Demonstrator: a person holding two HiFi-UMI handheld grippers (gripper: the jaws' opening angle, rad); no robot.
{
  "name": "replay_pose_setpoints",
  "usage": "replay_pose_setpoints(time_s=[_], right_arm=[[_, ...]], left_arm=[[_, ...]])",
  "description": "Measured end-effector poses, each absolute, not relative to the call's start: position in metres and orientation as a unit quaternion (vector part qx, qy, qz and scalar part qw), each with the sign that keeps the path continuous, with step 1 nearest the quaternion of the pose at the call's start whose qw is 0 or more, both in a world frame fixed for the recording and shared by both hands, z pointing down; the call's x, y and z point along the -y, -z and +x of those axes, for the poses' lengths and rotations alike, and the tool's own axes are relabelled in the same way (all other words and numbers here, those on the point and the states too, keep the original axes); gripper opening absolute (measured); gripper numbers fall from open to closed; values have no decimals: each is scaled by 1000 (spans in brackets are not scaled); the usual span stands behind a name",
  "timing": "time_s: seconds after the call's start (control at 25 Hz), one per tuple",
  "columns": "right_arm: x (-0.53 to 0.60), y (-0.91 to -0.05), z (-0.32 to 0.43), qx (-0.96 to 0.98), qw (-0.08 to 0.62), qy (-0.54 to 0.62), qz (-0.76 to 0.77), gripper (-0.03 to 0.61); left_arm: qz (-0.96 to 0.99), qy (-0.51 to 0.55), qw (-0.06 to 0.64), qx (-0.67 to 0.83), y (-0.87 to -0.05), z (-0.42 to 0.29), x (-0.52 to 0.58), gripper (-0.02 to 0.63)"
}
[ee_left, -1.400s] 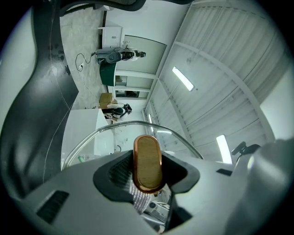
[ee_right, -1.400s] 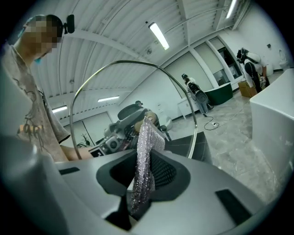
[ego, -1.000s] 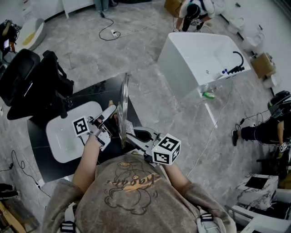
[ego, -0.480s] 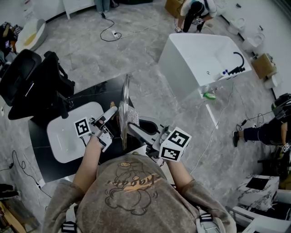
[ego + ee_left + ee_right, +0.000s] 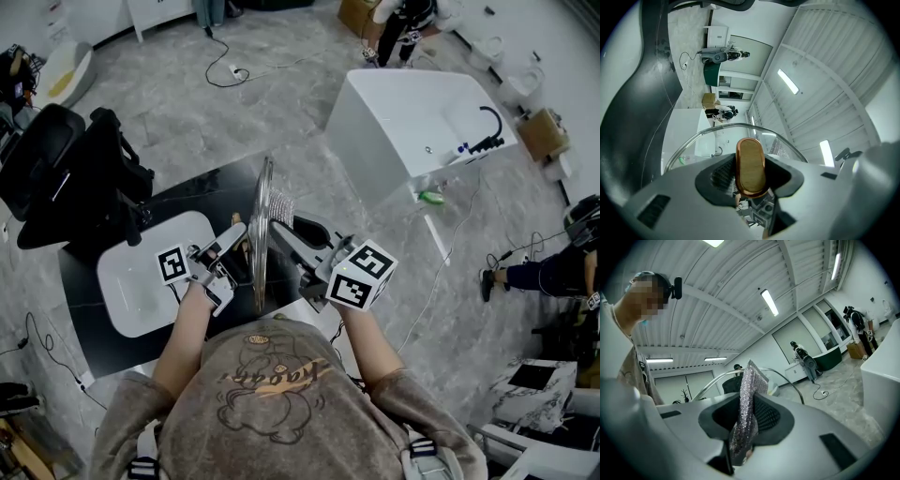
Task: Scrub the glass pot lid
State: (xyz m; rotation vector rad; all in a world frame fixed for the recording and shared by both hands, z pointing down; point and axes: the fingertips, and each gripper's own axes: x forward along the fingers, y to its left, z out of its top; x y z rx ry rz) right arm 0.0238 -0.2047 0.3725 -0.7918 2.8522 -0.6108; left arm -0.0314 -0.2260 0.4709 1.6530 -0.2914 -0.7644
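Observation:
I hold the glass pot lid [image 5: 261,232] on edge above the black counter. My left gripper [image 5: 236,246] is on the lid's left face, shut on its copper-rimmed wooden knob [image 5: 750,166]; the lid's metal rim [image 5: 708,134] arcs beyond the jaws. My right gripper [image 5: 284,228] is on the lid's right face, shut on a silvery scrub pad [image 5: 278,208]. In the right gripper view the scrub pad [image 5: 746,404] stands up between the jaws, against the lid's rim [image 5: 790,380].
A white sink basin [image 5: 141,277] is set into the black counter [image 5: 89,333] to the left under the lid. A black chair [image 5: 56,173] stands at far left. A white bathtub [image 5: 422,117] is at upper right, with cables on the floor.
My right gripper has slid the scrub pad up and away along the lid's right face. The left gripper and lid have stayed nearly in place.

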Motion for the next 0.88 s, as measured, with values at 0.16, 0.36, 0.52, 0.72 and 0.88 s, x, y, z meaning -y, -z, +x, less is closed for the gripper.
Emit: replay_pose_setpoints(time_s=[0.16,0.36,0.52,0.72,0.88], right_arm=[[219,-382,23,-933,59,214,-282,89],[234,-401,23,-926,48,225,-299,89],[244,-428,23,-918,28,240,-314,89],[247,-467,24,-910,-13,254,-327,89],[239,-493,23,-905,-38,271,-326,89]], left_arm=[[716,329,605,118,-469,-29,224,179],[713,331,607,116,-466,-28,223,179],[714,328,607,116,-467,-29,222,179],[715,322,610,117,-469,-27,220,179],[715,326,608,117,-469,-28,221,179]])
